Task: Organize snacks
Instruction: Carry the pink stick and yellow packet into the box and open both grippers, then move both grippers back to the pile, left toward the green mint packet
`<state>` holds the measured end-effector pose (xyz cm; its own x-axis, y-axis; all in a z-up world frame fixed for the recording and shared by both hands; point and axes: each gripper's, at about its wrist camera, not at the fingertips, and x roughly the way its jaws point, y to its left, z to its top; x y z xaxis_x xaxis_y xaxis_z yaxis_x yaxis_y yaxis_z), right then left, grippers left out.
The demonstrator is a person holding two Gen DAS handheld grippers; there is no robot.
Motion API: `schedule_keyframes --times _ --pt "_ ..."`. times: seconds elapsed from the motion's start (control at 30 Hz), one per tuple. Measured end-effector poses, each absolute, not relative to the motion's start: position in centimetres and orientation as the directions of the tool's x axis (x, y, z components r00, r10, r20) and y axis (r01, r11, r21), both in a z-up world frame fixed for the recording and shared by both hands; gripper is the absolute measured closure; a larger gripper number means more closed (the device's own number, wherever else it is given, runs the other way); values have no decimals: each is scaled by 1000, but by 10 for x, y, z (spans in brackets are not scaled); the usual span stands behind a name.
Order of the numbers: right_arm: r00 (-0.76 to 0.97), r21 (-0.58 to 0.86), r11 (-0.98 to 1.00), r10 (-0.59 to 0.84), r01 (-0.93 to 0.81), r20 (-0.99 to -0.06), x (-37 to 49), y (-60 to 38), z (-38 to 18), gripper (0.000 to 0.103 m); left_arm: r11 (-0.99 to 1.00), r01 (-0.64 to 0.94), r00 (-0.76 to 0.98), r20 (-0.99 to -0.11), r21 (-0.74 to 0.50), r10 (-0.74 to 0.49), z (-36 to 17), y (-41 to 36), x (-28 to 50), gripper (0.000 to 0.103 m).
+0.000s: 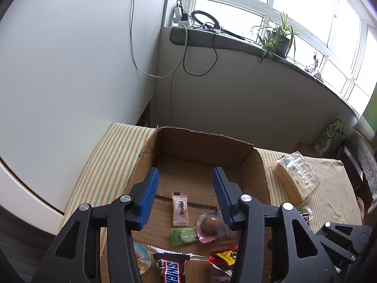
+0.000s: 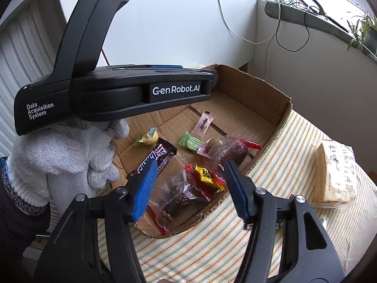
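Both jaws released, empty; only R view shows gloved hand (image 2: 63, 155) w/ L gripper (image 1: 186, 197) over box (image 2: 259, 99).

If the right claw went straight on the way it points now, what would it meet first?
Most likely the clear-wrapped dark snack lying in the cardboard box, right between the right claw's open fingers; depth is hard to judge through the fisheye.

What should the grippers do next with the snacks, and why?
Probably lift the right gripper out of the cardboard box and go for the clear-wrapped pack lying outside on the striped cloth. Both grippers look open and empty, the small candies are already in the box, and that pack is not.
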<state>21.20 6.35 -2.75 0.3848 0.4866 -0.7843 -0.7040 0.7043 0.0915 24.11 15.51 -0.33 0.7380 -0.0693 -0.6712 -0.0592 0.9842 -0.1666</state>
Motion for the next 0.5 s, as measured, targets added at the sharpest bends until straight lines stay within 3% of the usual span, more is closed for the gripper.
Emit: schedule_keyframes --times 0.1,0.5 --pt "390 86 703 487 -706 -782 208 63 -25 27 983 -64 740 -670 -170 -67 -2 156 241 42" --pt "423 89 731 484 -676 -766 209 27 -16 23 987 -56 751 -657 -152 -59 6 148 228 42"
